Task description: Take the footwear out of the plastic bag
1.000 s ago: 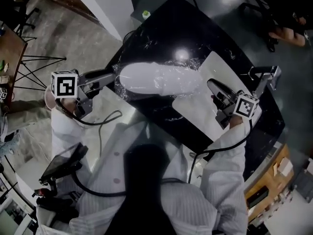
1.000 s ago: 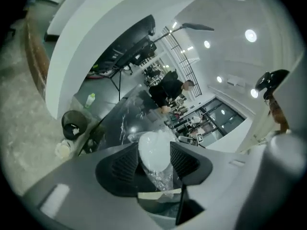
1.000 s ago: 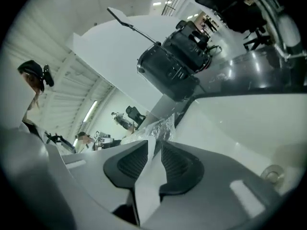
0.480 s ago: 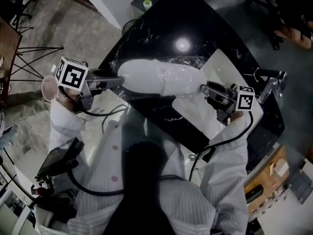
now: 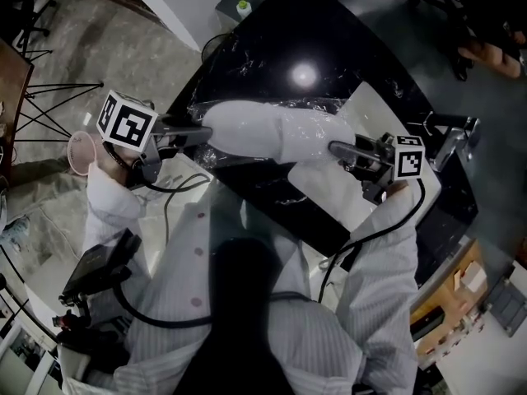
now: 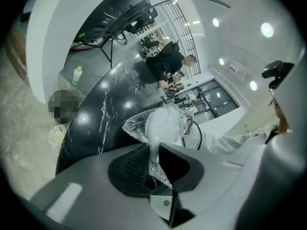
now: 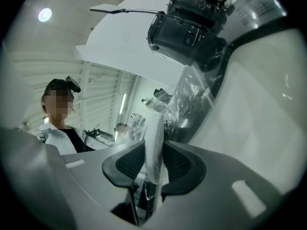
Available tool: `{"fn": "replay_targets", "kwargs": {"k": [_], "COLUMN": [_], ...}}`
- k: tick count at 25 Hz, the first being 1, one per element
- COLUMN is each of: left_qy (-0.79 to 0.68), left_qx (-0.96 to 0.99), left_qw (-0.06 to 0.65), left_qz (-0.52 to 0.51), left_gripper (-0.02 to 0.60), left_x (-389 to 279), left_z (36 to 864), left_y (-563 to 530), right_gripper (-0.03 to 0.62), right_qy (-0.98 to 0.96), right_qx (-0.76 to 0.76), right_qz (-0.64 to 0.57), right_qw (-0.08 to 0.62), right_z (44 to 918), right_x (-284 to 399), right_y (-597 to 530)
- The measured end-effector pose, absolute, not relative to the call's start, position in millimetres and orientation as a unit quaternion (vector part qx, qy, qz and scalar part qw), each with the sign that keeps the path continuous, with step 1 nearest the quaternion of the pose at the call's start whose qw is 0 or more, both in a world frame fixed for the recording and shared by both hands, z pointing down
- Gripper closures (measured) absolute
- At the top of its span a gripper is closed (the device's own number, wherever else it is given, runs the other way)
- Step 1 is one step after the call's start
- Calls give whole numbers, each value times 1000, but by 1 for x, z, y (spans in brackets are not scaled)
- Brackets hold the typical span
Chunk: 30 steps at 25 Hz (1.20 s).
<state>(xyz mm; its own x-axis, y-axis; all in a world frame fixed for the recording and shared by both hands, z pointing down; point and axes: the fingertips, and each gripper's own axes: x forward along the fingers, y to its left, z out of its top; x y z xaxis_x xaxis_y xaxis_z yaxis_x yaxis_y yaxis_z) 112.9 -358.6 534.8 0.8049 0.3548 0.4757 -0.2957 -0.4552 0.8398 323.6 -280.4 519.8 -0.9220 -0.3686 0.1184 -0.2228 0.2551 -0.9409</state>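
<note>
A white piece of footwear (image 5: 268,130) lies in a clear plastic bag (image 5: 204,153) across the black marble table (image 5: 346,48). My left gripper (image 5: 202,130) is at its left end. In the left gripper view the closing jaws (image 6: 154,150) pinch a crinkled fold of the bag (image 6: 136,127), with the footwear (image 6: 163,126) just beyond. My right gripper (image 5: 333,146) meets the right end. In the right gripper view a white edge of the footwear (image 7: 154,138) stands between the closing jaws (image 7: 156,150), and both pads touch it.
A white board (image 5: 329,192) lies on the table under the right gripper. A black bracket-like device (image 5: 449,134) stands at the table's right edge. A green-capped bottle (image 5: 243,8) sits beyond the far corner and a pink bowl (image 5: 81,151) on the floor at left.
Both grippers have moved in to the ends of the bagged footwear. The left jaws have closed onto the bag. The right gripper has come off the white board to the right end.
</note>
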Motion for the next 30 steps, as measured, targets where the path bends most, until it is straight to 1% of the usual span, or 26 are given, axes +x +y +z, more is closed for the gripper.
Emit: {"fn": "replay_targets", "kwargs": {"k": [4, 7, 11, 16, 17, 18, 22, 30], "left_qy": [23, 25, 26, 30, 26, 21, -3, -129], "left_qx": [819, 842, 881, 913, 916, 918, 924, 935], "left_qw": [496, 465, 412, 366, 361, 357, 344, 293], "left_qz": [286, 271, 230, 178, 175, 172, 164, 155], "left_gripper": [534, 537, 541, 546, 554, 577, 580, 581], "left_x": [113, 111, 107, 106, 105, 103, 97, 82], "left_z": [504, 467, 414, 369, 365, 363, 358, 359], "left_y": [-366, -371, -380, -384, -384, -385, -389, -418], "right_gripper": [462, 464, 493, 502, 503, 503, 506, 508], "right_qy": [822, 850, 883, 890, 889, 887, 881, 838], "right_qx": [-170, -181, -225, -255, -262, -270, -310, -444], "right_qz": [-540, -491, -408, -371, -368, -364, -343, -307], "right_qw": [64, 59, 51, 72, 80, 88, 98, 75], "right_z": [481, 445, 396, 358, 354, 351, 341, 334], "right_x": [315, 312, 308, 316, 321, 326, 342, 388], "right_y": [-280, -281, -286, -281, -279, -276, -266, -246]}}
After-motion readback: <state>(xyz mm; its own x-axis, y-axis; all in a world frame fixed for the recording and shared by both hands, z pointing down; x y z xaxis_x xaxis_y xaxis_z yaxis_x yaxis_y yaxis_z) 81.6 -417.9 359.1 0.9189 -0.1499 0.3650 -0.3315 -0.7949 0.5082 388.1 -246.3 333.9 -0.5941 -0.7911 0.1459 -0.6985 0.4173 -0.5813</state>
